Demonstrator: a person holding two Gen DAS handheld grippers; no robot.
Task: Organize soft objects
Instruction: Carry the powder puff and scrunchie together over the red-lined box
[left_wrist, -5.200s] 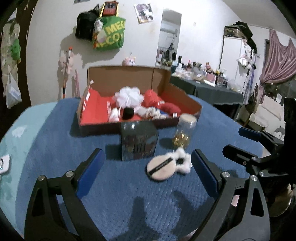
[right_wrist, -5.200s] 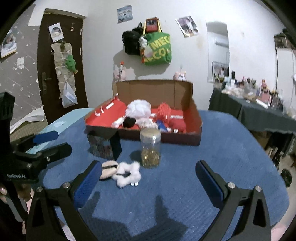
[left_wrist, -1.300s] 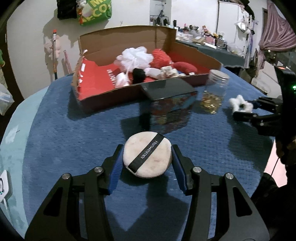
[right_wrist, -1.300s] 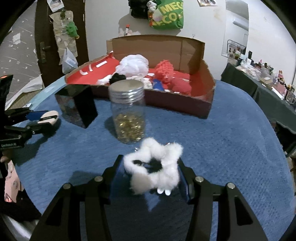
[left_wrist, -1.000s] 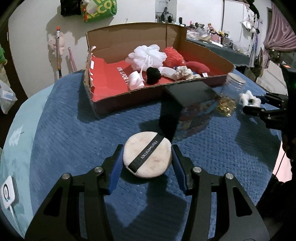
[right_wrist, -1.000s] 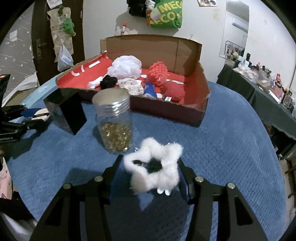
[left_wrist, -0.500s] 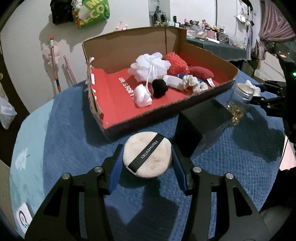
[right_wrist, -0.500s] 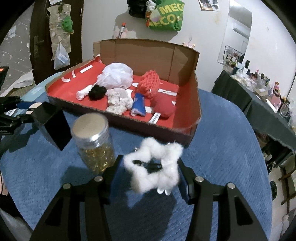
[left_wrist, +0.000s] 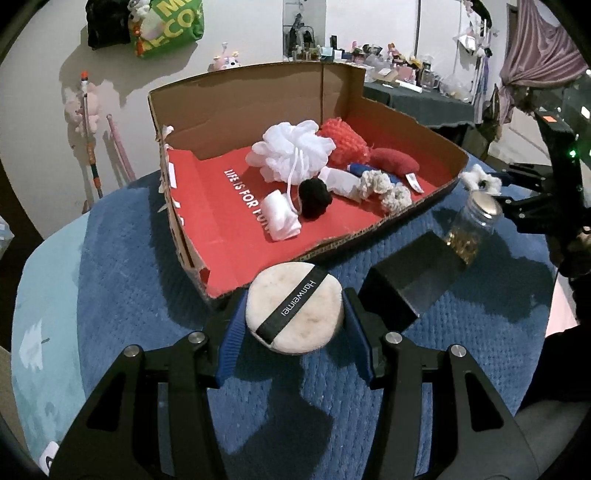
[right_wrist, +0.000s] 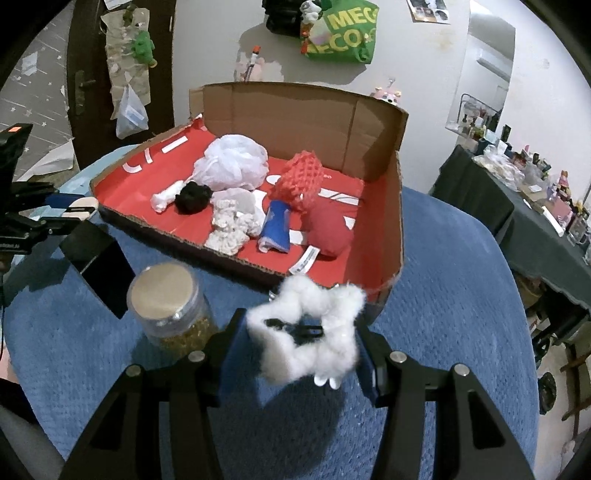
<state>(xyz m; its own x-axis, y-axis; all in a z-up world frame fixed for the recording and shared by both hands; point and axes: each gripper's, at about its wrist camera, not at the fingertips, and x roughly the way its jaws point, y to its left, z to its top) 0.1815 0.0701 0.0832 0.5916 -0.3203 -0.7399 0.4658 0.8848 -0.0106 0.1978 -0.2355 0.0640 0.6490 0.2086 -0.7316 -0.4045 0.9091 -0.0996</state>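
A round beige powder puff (left_wrist: 294, 307) with a black strap is clamped between the blue pads of my left gripper (left_wrist: 293, 332), held in the air just before the near left corner of the cardboard box (left_wrist: 258, 92). My right gripper (right_wrist: 301, 341) is shut on a white fluffy scrunchie (right_wrist: 306, 334), above the blue cloth near the box's near right corner (right_wrist: 391, 280). Inside, on the red lining, lie a white mesh pouf (left_wrist: 291, 149), a black pom (left_wrist: 314, 197), red knitted pieces (right_wrist: 301, 182) and other soft items. The right gripper with the scrunchie (left_wrist: 480, 181) also shows in the left wrist view.
On the blue tablecloth (left_wrist: 122, 266) in front of the box stand a black box (left_wrist: 413, 273) and a glass jar (right_wrist: 170, 314) with a metal lid and golden contents. A dark side table (right_wrist: 535, 206) crowded with small items stands to the right. Bags hang on the wall behind.
Both grippers have risen and moved toward the cardboard box, each still holding its item. The jar and the black box now lie lower and to the side in the views.
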